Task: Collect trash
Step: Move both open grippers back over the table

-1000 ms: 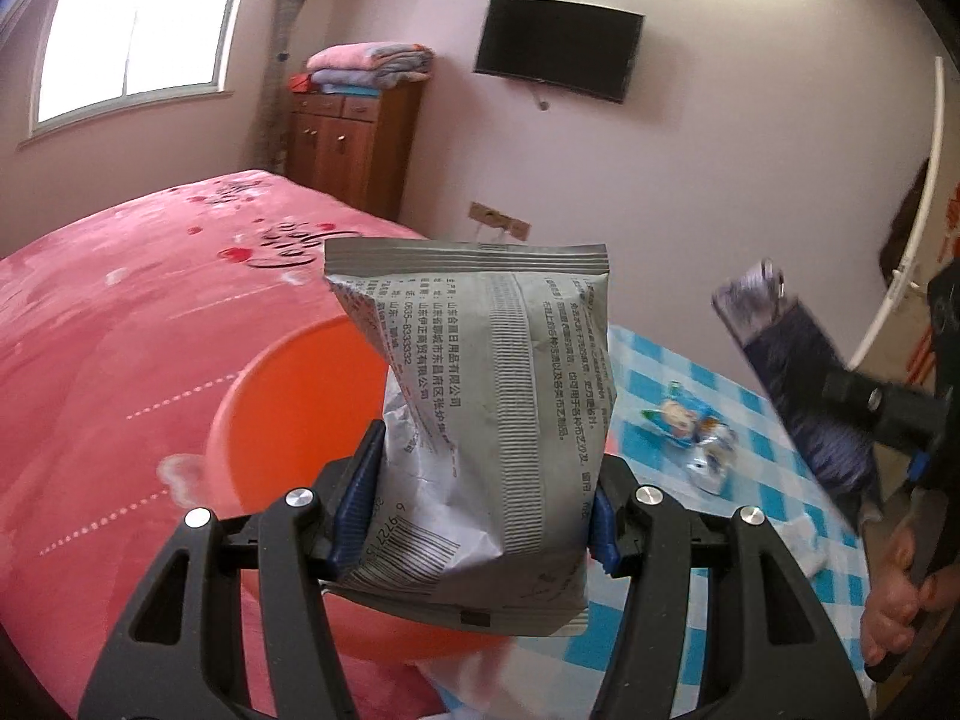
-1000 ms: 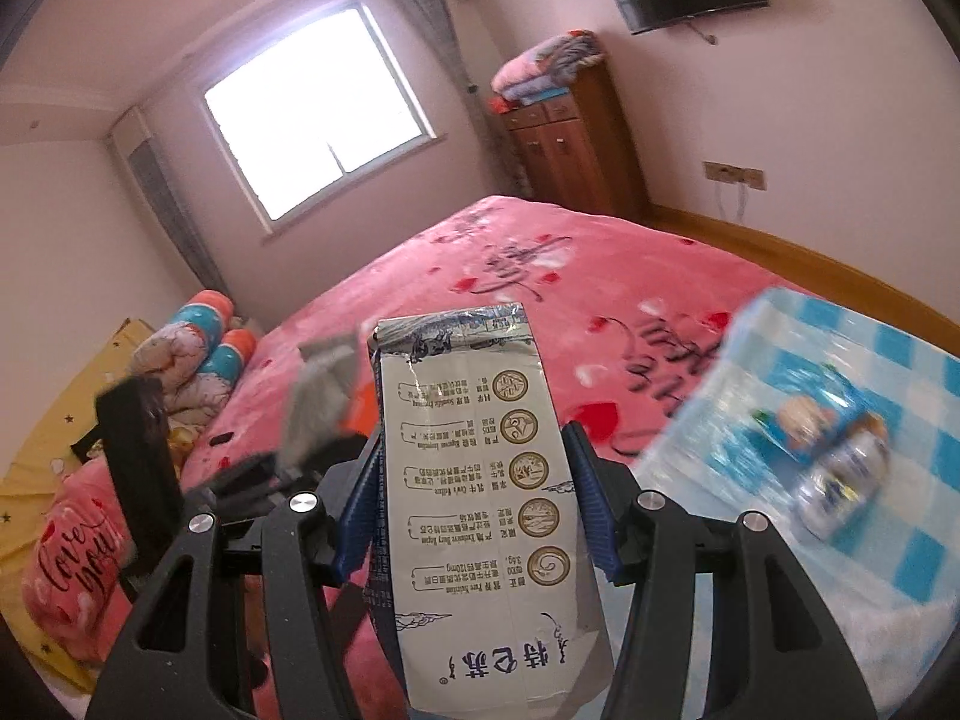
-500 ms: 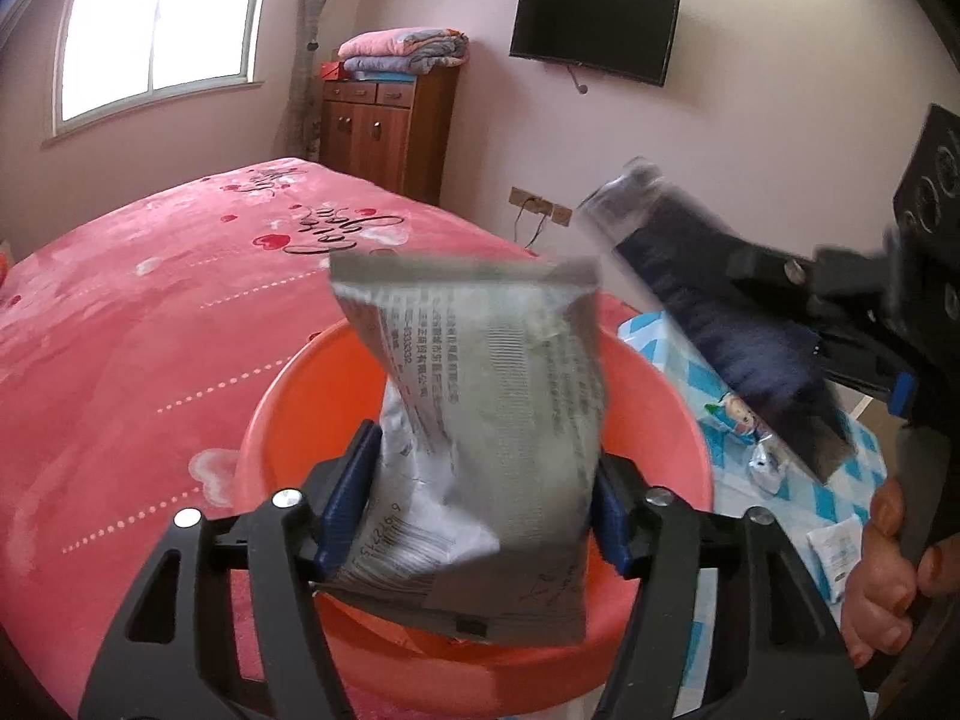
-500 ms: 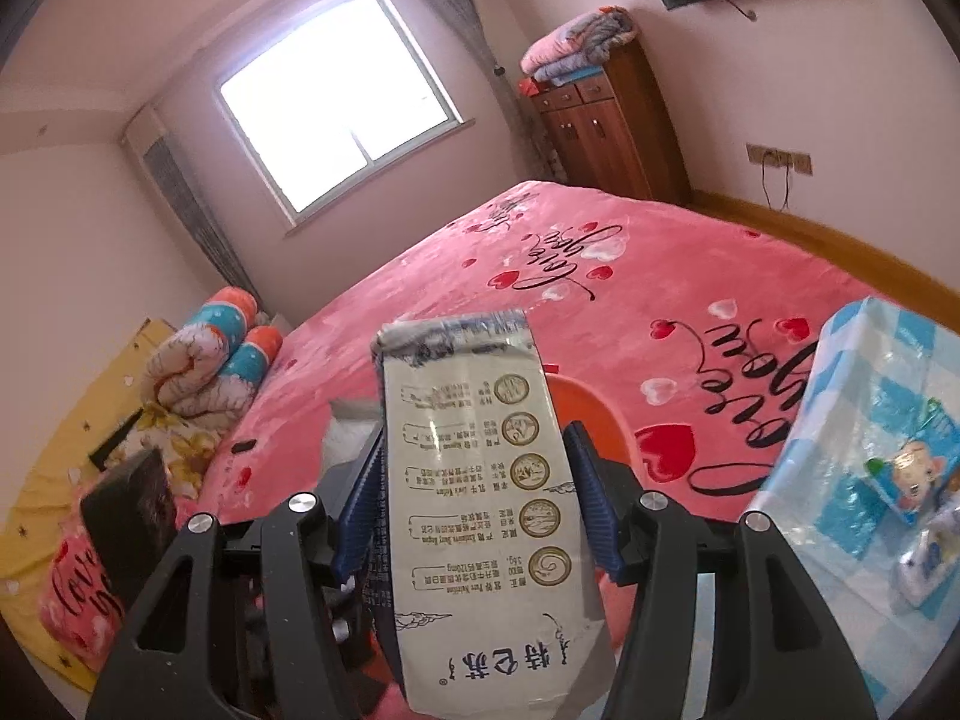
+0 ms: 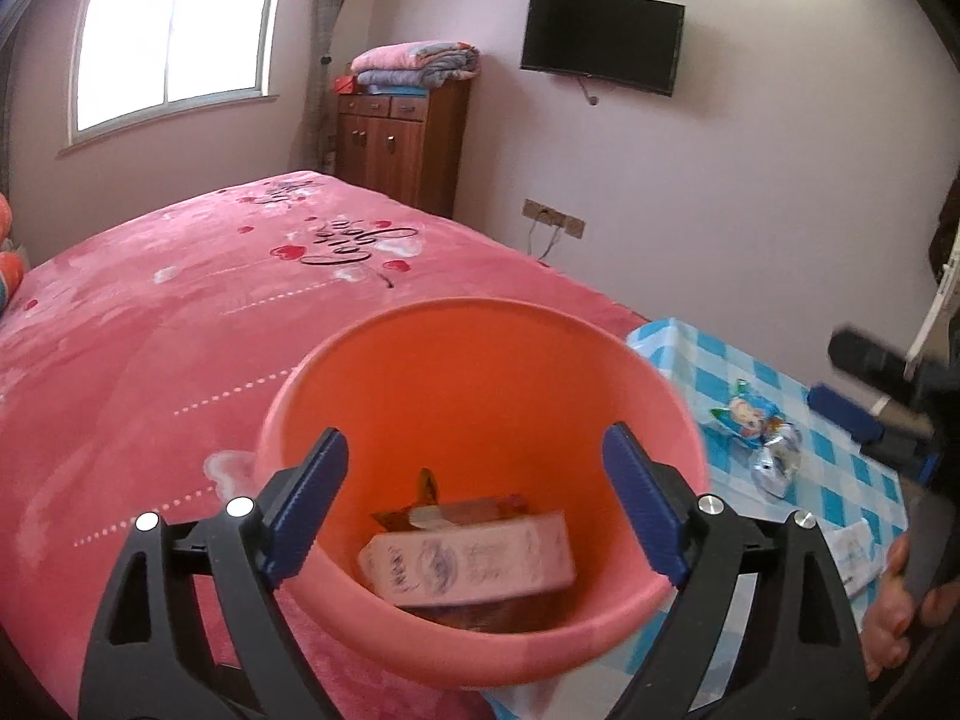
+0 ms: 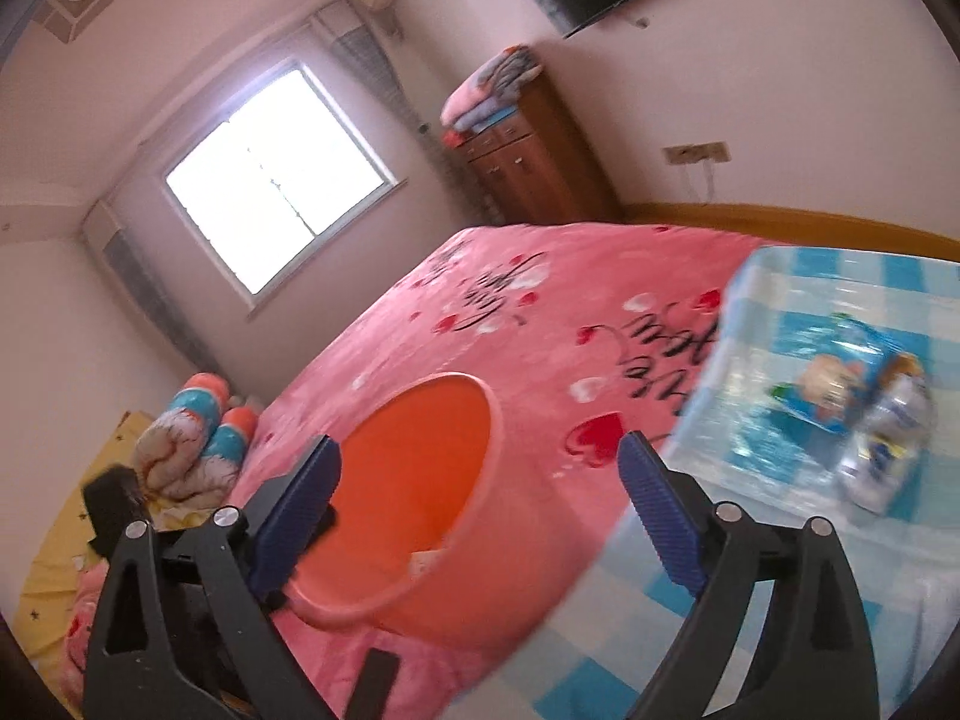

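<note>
An orange bucket (image 5: 480, 309) stands against the pink bed, right below my left gripper (image 5: 474, 438). That gripper's jaws are opening wide with nothing between them. Pale snack packets (image 5: 468, 558) lie at the bottom of the bucket. My right gripper (image 6: 480, 447) is tilted beside the bucket (image 6: 495, 420); its jaws are opening too and hold nothing. On the blue checked table lie a blue cartoon packet (image 5: 747, 420) and a silver packet (image 5: 777, 468). The right wrist view, which is blurred, also shows the blue packet (image 6: 834, 384) and the silver packet (image 6: 888, 450).
The pink bed (image 5: 180, 330) fills the left side. A blue checked table (image 5: 840, 480) adjoins the bucket on the right, with a white wrapper (image 5: 852, 552) near a person's hand (image 5: 894, 618). A wooden cabinet (image 5: 408, 144) and a wall television (image 5: 600, 42) stand behind.
Both grippers have opened and let go of their packets, which now lie in the bucket. The right gripper has rolled and swung away towards the table.
</note>
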